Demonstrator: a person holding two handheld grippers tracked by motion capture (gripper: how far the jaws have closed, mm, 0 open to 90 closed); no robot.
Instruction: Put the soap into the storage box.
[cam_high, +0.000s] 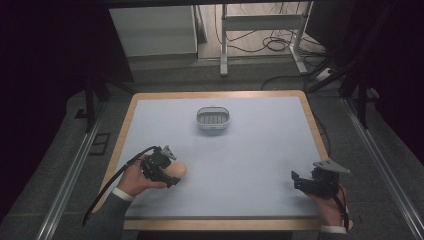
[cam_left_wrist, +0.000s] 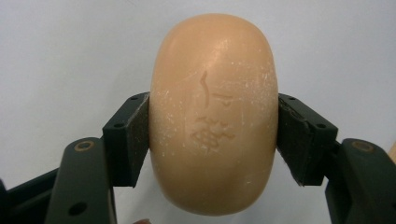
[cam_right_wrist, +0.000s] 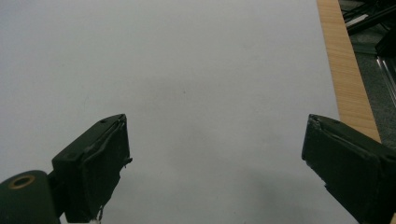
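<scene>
Between the pads of your left hand-held gripper (cam_left_wrist: 212, 140) sits the soap (cam_left_wrist: 213, 114), clamped across its narrow middle at the near-left of the table (cam_high: 260, 150). Judge it firm, fairly light, but smooth and rounded: it could squirt out if you squeeze toward either curved end, so stay on the waist where the pads (cam_left_wrist: 138, 140) bear flat. Your right hand-held gripper (cam_right_wrist: 215, 163) rests with jaws spread wide, holding nothing, well apart from the soap. A dish (cam_high: 213, 119) stands farther back.
</scene>
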